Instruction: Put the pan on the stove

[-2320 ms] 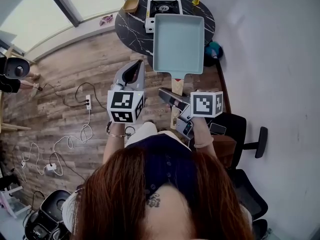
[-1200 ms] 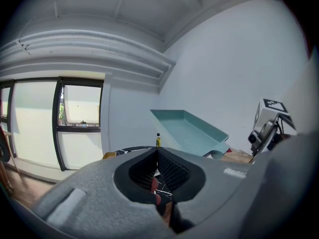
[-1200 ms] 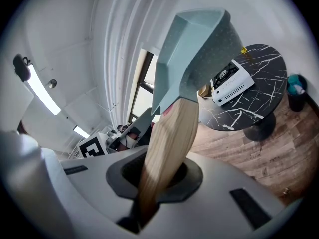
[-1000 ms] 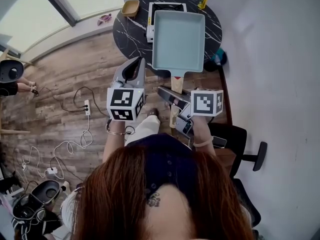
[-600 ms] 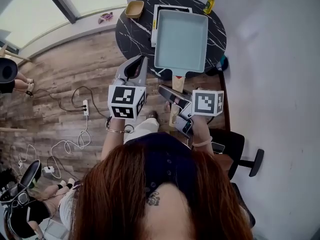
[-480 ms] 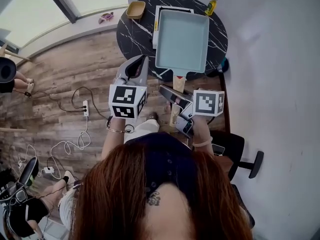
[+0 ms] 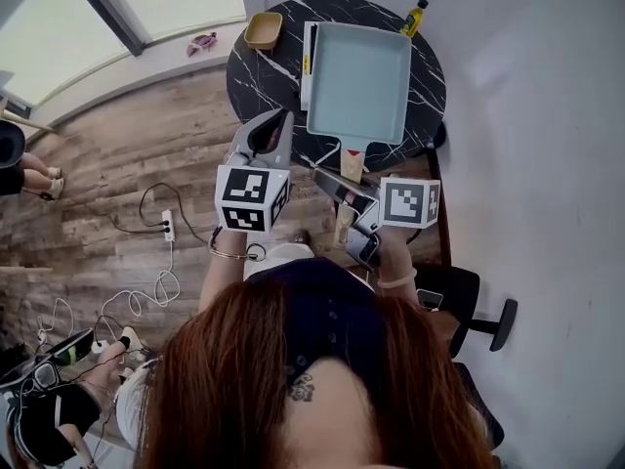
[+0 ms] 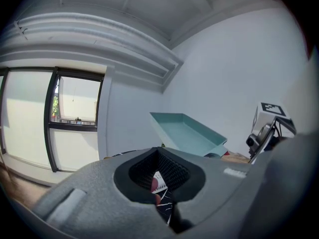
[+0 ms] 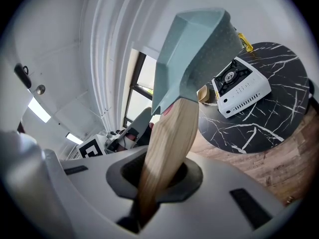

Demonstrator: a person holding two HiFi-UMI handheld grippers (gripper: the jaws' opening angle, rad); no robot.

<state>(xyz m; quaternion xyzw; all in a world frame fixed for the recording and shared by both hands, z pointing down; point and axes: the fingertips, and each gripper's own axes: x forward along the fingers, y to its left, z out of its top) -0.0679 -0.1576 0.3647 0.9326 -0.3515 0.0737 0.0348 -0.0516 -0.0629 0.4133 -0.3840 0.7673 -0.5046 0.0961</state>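
Note:
A pale teal rectangular pan (image 7: pixel 356 81) with a wooden handle (image 7: pixel 350 164) hangs level above the round black marble table (image 7: pixel 264 76). My right gripper (image 7: pixel 337 191) is shut on that handle (image 9: pixel 169 133). In the head view the pan covers most of the white gas stove (image 7: pixel 307 62). The right gripper view shows the stove (image 9: pixel 241 91) whole on the table (image 9: pixel 269 118), below and beyond the pan (image 9: pixel 192 49). My left gripper (image 7: pixel 278 123) is to the left of the pan, shut and holding nothing. In the left gripper view (image 8: pixel 159 153) the pan (image 8: pixel 187 133) is to the right.
A wooden bowl (image 7: pixel 262 29) and a yellow oil bottle (image 7: pixel 415 18) stand at the table's far rim. Cables and a power strip (image 7: pixel 166 218) lie on the wood floor at left. A black office chair (image 7: pixel 483 311) is at right by the white wall.
Both grippers and the pan have moved forward toward the table. The pan now covers most of the stove, which earlier showed beyond it.

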